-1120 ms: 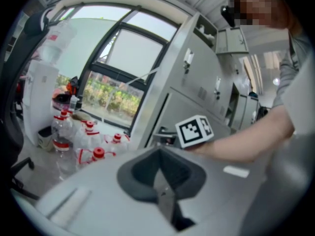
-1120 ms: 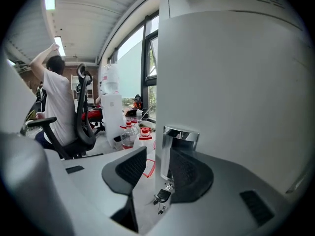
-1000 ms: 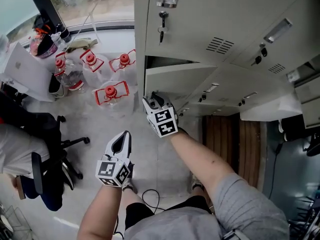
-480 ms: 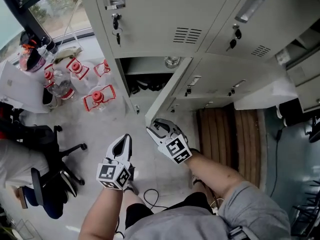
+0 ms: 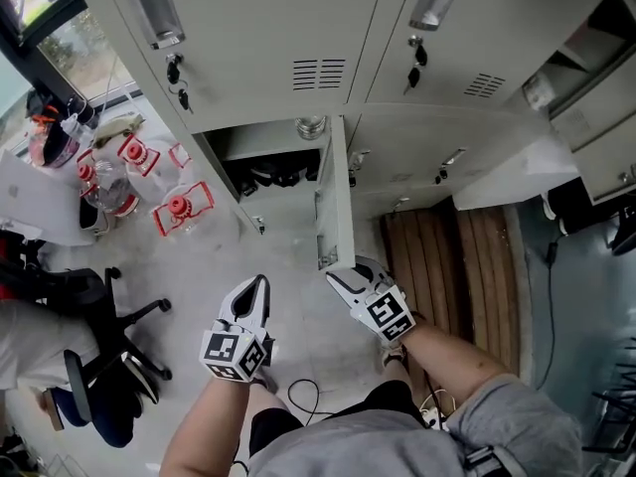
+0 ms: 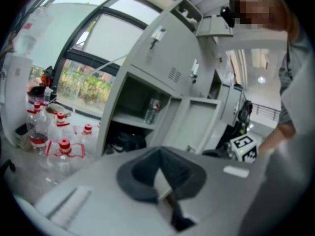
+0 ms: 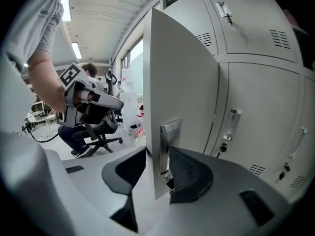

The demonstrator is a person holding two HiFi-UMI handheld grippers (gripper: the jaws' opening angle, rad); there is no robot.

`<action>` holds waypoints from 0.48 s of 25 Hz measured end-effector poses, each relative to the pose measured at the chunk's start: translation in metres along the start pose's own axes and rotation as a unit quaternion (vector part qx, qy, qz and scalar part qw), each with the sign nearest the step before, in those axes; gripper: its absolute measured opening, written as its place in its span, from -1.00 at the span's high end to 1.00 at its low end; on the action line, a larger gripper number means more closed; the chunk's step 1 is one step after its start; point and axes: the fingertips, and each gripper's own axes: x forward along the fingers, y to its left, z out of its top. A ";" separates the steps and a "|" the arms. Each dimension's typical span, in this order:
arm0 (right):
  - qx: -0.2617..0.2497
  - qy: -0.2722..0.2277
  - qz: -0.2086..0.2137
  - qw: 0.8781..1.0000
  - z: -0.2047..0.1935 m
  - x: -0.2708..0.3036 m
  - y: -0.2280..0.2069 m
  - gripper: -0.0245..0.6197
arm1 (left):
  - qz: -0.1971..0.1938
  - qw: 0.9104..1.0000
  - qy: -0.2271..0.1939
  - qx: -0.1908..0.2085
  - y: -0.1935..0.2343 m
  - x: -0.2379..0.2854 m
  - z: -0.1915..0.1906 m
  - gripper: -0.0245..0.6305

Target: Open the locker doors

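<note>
The lower locker door (image 5: 335, 197) stands swung out, edge-on in the head view. My right gripper (image 5: 338, 269) is at its free corner. In the right gripper view the door edge (image 7: 179, 82) and its metal handle (image 7: 167, 144) sit between the jaws of the right gripper (image 7: 158, 157). The pads (image 7: 184, 168) lie against the door while the jaws are opening. The open compartment (image 5: 273, 162) holds a clear bottle (image 5: 310, 127) and dark items below. My left gripper (image 5: 256, 284) hangs shut and empty over the floor, left of the door; its tips (image 6: 161, 156) meet.
Upper locker doors with keys (image 5: 174, 68) are closed. Several red-capped water jugs (image 5: 174, 207) stand on the floor at left. An office chair (image 5: 99, 366) is at lower left. Wooden slats (image 5: 447, 256) lie right of the door. A cable (image 5: 303, 396) runs by my feet.
The door has swung from barely ajar to wide open. My right gripper has come back toward me with its edge. The left gripper has barely moved.
</note>
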 end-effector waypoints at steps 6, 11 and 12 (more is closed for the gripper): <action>0.036 0.013 -0.052 0.998 -0.022 -0.036 -0.034 0.48 | -0.010 1.000 0.006 0.004 -0.014 0.007 0.000 0.91; 0.056 0.022 -0.101 0.993 -0.036 -0.061 -0.067 0.55 | -0.012 1.000 0.004 0.008 -0.017 0.009 0.003 0.91; 0.064 0.023 -0.115 0.991 -0.038 -0.065 -0.075 0.57 | -0.011 1.000 0.004 0.008 -0.016 0.008 0.003 0.91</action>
